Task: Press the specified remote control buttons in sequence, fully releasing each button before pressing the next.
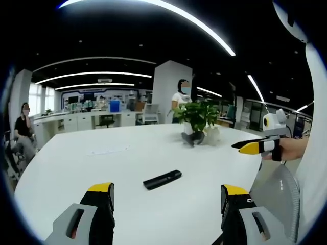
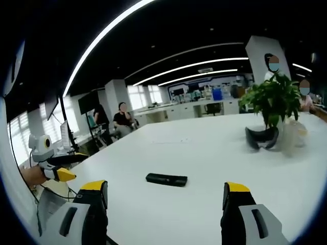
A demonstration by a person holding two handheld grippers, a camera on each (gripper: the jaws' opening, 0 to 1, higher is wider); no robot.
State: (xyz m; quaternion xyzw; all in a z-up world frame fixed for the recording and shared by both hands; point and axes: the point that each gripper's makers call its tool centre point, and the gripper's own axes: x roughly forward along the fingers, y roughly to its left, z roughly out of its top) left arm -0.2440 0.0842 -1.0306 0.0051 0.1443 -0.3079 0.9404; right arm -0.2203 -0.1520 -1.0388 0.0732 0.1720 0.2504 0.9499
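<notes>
A black remote control (image 1: 162,179) lies flat on the white table (image 1: 127,163), ahead of my left gripper (image 1: 167,196), whose jaws stand wide apart with nothing between them. In the right gripper view the same remote (image 2: 166,179) lies ahead of my right gripper (image 2: 165,194), also open and empty. The right gripper (image 1: 254,147) comes into the left gripper view from the right, held above the table, with its yellow-tipped jaws close together. The left gripper (image 2: 60,174) shows at the left edge of the right gripper view. Neither gripper touches the remote.
A potted green plant (image 1: 196,118) stands at the far side of the table, with a dark object (image 2: 261,138) and clear bottles at its foot. A sheet of paper (image 1: 108,150) lies mid-table. People (image 1: 22,127) sit and stand beyond, among desks.
</notes>
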